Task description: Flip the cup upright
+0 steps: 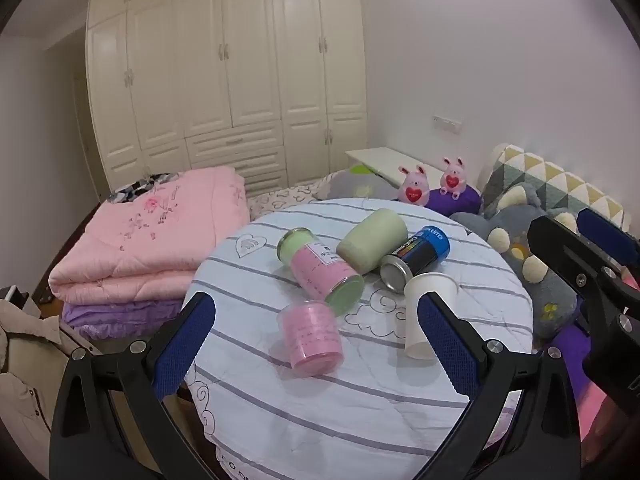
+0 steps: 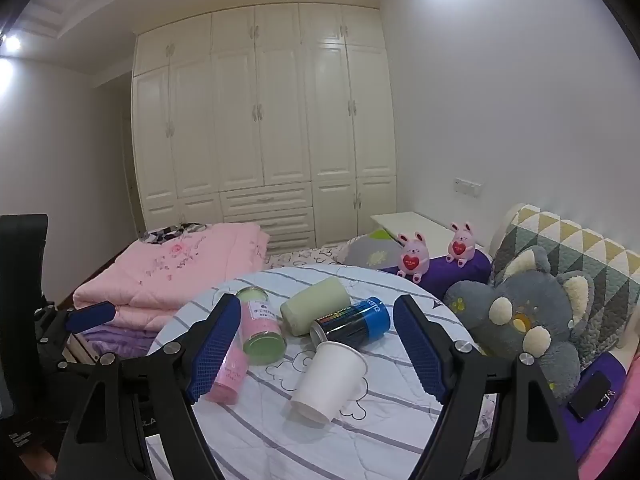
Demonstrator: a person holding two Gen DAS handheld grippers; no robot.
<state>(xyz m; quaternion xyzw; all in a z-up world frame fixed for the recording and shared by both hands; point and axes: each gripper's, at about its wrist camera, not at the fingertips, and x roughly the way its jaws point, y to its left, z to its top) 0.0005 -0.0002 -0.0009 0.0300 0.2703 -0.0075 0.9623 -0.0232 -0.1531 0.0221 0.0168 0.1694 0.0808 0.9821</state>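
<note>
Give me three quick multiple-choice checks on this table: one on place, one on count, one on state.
1. The white paper cup lies nearest which thing?
A. blue can
B. pink quilt
C. grey plush

2. How many pink bunny toys sit behind the table?
A. one
B. two
C. three

3. The right gripper is:
A. shut on the cup
B. open, holding nothing
C. out of view

Answers: 1 A, the can's end is right beside the cup's rim. 2 B, two bunnies side by side. 3 B, fingers spread wide either side of the cup.
</note>
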